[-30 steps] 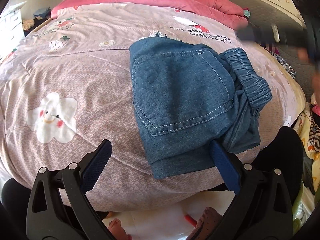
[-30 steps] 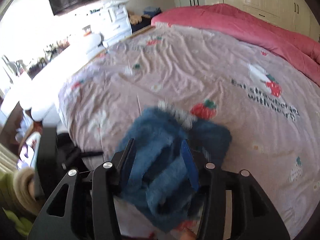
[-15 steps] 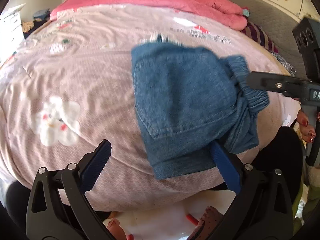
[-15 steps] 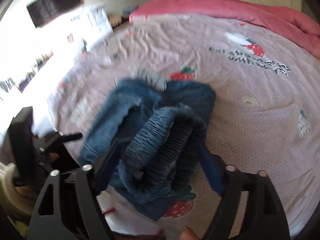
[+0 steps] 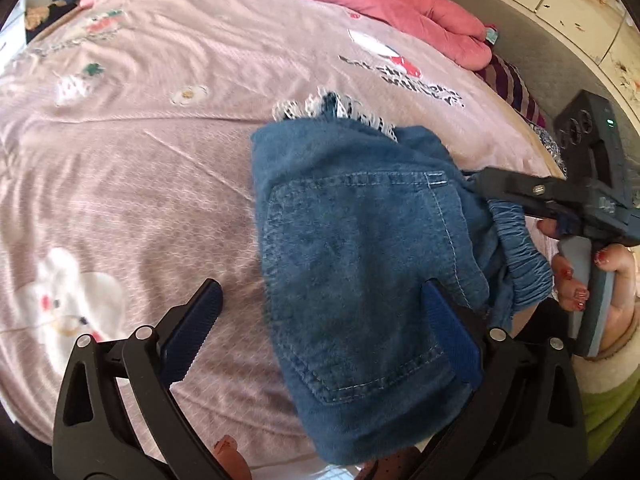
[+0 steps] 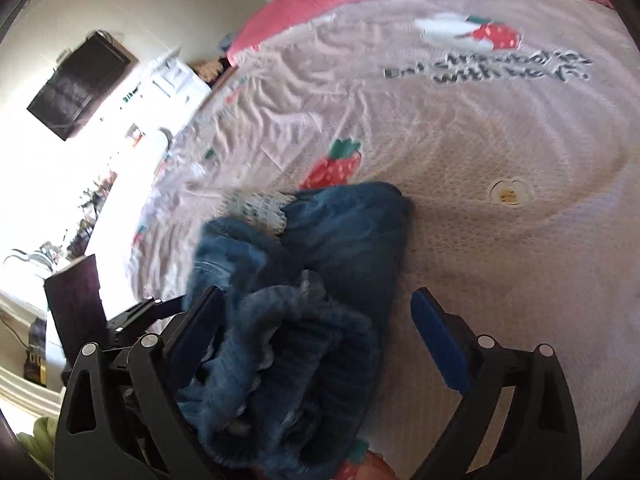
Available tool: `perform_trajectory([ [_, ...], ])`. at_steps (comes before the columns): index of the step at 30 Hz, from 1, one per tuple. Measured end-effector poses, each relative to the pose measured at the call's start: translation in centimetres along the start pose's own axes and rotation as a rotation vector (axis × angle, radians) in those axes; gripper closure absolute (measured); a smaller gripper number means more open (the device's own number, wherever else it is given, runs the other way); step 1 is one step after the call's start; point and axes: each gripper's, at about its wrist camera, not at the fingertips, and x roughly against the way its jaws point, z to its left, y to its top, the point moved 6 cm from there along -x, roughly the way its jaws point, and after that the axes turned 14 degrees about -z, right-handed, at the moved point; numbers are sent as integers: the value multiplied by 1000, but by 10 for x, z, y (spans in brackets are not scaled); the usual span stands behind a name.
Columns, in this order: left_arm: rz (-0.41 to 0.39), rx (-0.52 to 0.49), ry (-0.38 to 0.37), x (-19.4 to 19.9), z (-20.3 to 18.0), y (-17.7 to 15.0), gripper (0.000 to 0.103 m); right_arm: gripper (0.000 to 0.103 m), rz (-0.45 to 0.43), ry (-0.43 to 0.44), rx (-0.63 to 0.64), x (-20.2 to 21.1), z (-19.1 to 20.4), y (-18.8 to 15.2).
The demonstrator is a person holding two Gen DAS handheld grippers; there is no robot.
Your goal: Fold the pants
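The blue denim pants [image 5: 360,256] lie folded into a small bundle at the near right edge of the bed, back pocket up, frayed white hems at the far end. My left gripper [image 5: 320,324] is open, its right finger [image 5: 452,328] over the bundle's near part. My right gripper [image 6: 316,328] is open; the bunched elastic waistband [image 6: 304,356] lies between its fingers, nearer the left one. In the left wrist view the right gripper [image 5: 516,196] reaches in from the right at the waistband [image 5: 520,264].
The bed has a pink patterned sheet [image 5: 140,168] with a pink duvet [image 5: 380,4] at the far side. A grey headboard [image 5: 532,68] is at the right. A wall TV [image 6: 76,84] and white furniture stand beyond the bed's left side.
My right gripper swung down beside the waistband and opened wider. My left gripper moved closer over the bundle. The pants look slightly shifted and more bunched.
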Motion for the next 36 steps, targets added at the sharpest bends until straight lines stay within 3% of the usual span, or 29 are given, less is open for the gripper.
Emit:
perform_trajectory([
  [2, 4, -7, -3, -4, -2, 0, 11, 10, 16, 5, -9, -8, -4, -4],
  [4, 9, -14, -4, -6, -2, -2, 13, 18, 2, 9, 25, -12, -2, -6],
  [6, 13, -17, -10, -8, -5, -4, 18, 45, -3, 34, 28, -16, -1, -7],
  [10, 2, -13, -54, -9, -13, -1, 46, 57, -24, 27, 60, -15, 3, -6],
  [15, -32, -27, -75, -3, -20, 16, 65, 65, -131, 69, 121, 5, 25, 14],
  [23, -184, -112, 28, 4, -10, 82, 63, 65, -259, 65, 242, -1, 63, 83],
  [30, -124, -124, 118, -43, 19, 72, 57, 63, -165, -43, 211, -71, 27, 80],
  [36, -142, -144, 135, -47, 23, 68, 45, 56, -149, -99, 203, -85, 10, 73],
])
